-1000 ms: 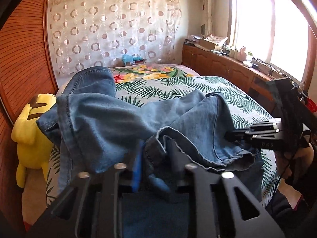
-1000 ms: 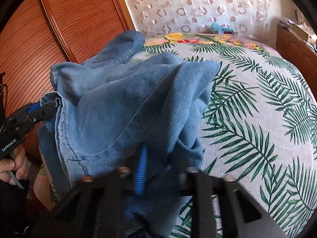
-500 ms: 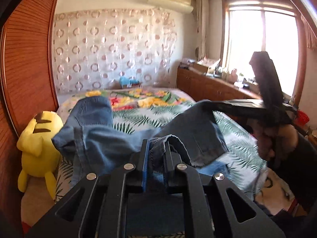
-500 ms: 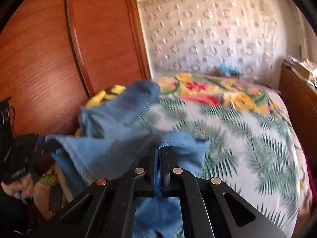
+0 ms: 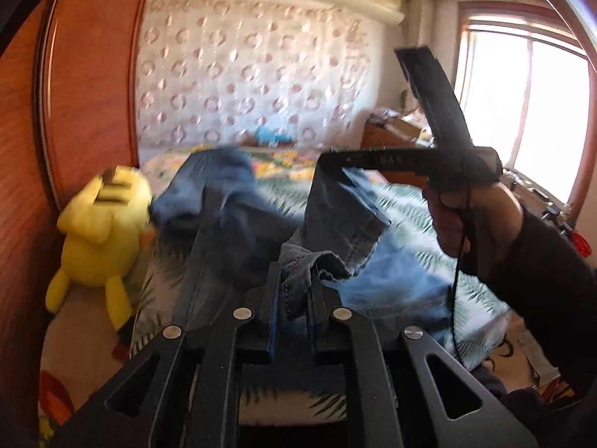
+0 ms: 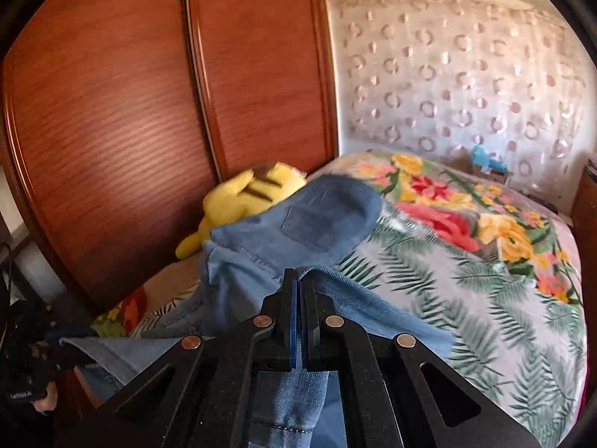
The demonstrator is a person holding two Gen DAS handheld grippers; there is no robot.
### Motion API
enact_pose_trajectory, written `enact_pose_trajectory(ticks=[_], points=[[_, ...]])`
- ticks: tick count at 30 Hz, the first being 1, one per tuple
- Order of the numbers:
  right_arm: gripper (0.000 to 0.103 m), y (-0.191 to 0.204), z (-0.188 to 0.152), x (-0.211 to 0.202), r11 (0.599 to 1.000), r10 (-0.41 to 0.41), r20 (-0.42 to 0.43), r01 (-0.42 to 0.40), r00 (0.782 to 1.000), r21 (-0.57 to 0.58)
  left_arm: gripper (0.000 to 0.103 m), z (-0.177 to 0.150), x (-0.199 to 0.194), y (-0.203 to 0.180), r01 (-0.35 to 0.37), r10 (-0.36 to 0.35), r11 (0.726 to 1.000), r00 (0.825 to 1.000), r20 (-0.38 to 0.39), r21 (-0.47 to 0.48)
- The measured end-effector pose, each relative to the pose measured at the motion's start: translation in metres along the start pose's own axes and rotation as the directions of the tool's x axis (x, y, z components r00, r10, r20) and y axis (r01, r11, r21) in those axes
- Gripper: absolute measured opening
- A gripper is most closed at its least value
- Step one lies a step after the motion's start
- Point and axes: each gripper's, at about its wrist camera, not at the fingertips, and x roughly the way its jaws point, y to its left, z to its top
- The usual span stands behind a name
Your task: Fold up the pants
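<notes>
Both my fingers clamped tight on hem of blue denim pants (image 5: 231,224), left gripper (image 5: 294,291) & right gripper (image 6: 298,298), rest draped on leaf-print bed (image 6: 466,298). Risk: thin bite slips, legs bunch w/ uneven lift.

Pants (image 6: 321,224) on bed (image 6: 485,298), plush toy (image 6: 246,194) left beside wardrobe (image 6: 112,112)

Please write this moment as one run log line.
left gripper: shut on jeans | right gripper: shut on jeans | jeans: partly on bed
</notes>
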Motion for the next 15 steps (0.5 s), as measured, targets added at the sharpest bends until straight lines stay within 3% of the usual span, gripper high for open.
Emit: enact_pose_trajectory(ticks=[6, 11, 13, 15], points=[[0.001, 0.003, 0.004, 0.049, 1.0, -0.012, -0.088, 0.012, 0.996, -0.003, 0.013, -0.024, 0.023, 0.016, -0.02, 0.018, 0.999, 0.997, -0.075, -0.031], [0.001, 0.0, 0.008, 0.048, 1.0, -0.024, -0.094, 0.025, 0.995, 0.008, 0.015, -0.024, 0.02, 0.019, -0.017, 0.015, 0.999, 0.998, -0.06, -0.038], [0.007, 0.006, 0.008, 0.045, 0.999, -0.045, -0.088, 0.046, 0.995, 0.007, 0.027, -0.023, 0.016, 0.018, -0.023, 0.021, 0.999, 0.998, -0.055, -0.034], [0.022, 0.007, 0.007, 0.034, 0.998, -0.069, -0.073, 0.069, 0.995, -0.003, 0.037, -0.021, 0.015, 0.019, -0.03, 0.028, 0.999, 0.999, -0.04, -0.029]])
